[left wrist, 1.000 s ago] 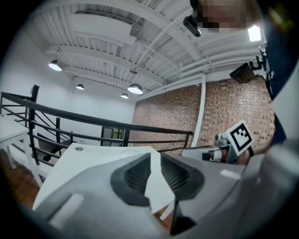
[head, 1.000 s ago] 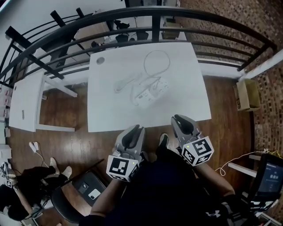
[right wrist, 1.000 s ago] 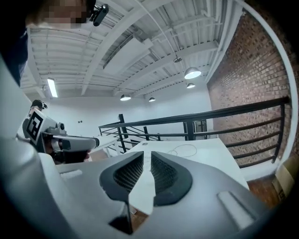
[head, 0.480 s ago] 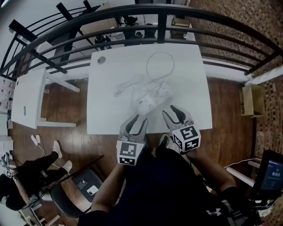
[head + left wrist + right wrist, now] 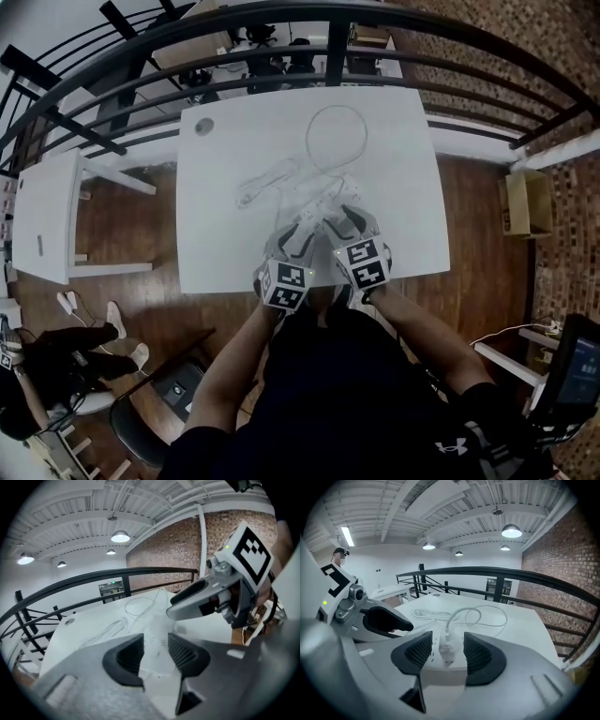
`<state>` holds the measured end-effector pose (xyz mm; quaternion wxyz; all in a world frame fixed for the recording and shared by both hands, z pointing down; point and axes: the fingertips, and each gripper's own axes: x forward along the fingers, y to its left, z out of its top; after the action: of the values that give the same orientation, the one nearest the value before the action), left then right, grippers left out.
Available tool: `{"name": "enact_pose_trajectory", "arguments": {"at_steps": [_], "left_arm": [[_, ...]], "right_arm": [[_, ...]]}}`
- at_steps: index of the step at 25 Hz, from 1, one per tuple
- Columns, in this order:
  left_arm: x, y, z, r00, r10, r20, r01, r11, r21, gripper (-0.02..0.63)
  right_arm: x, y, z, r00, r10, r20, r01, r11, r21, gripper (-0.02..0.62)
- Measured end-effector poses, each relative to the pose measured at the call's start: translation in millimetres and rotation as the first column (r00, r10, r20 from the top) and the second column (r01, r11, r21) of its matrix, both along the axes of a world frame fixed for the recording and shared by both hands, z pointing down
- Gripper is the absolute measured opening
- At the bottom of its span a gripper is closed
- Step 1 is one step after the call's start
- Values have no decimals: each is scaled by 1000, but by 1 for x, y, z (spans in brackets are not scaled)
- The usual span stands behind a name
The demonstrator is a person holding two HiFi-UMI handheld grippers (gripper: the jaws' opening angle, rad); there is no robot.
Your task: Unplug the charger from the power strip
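Note:
A white power strip lies mid-table on the white table, with a white charger plugged into it; the charger's cable loops toward the far edge. My right gripper hovers just short of the charger, which shows between its opening jaws, untouched. My left gripper is beside it on the left, jaws opening over the strip's near end, nothing gripped. In the head view the left gripper and the right gripper sit side by side at the strip.
The strip's own cord lies coiled to the left. A black railing curves behind the table. A second white table stands left, a cardboard box right, a chair behind me.
Both grippers came forward and down from over my lap to the power strip. Their jaws have spread apart.

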<state>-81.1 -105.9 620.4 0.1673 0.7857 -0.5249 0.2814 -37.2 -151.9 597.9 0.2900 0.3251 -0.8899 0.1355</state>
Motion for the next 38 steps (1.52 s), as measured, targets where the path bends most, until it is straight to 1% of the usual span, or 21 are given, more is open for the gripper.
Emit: {"name": "enact_pose_trajectory", "arguments": {"at_steps": [6, 9, 13, 17, 19, 21, 23, 38], "left_arm": [[2, -8, 29, 999, 36, 35, -34, 999, -35, 164], [2, -14, 36, 998, 42, 44, -41, 999, -33, 164], [7, -19, 43, 997, 71, 45, -69, 997, -37, 172], [10, -21, 45, 996, 83, 17, -83, 996, -29, 169], [9, -20, 46, 997, 77, -11, -77, 997, -25, 161], [8, -19, 47, 997, 65, -41, -66, 998, -25, 161], [8, -19, 46, 997, 61, -53, -62, 998, -26, 161], [9, -19, 46, 997, 57, -44, -59, 998, -33, 161]], "right_arm": [[-5, -6, 32, 996, 6, -84, -8, 1000, -27, 222], [-10, -8, 44, 994, 1, -106, -5, 999, -36, 222], [-14, -9, 55, 991, -10, -132, 4, 999, -43, 215], [-17, -10, 58, 986, -18, -163, 13, 999, -33, 188], [-18, -10, 57, 983, -26, -181, 23, 1000, -17, 148], [-18, -9, 57, 982, -29, -186, 28, 1000, -11, 144], [-18, -9, 57, 982, -33, -185, 31, 999, -15, 143], [-16, -9, 56, 982, -19, -190, 18, 1000, -8, 141]]}}
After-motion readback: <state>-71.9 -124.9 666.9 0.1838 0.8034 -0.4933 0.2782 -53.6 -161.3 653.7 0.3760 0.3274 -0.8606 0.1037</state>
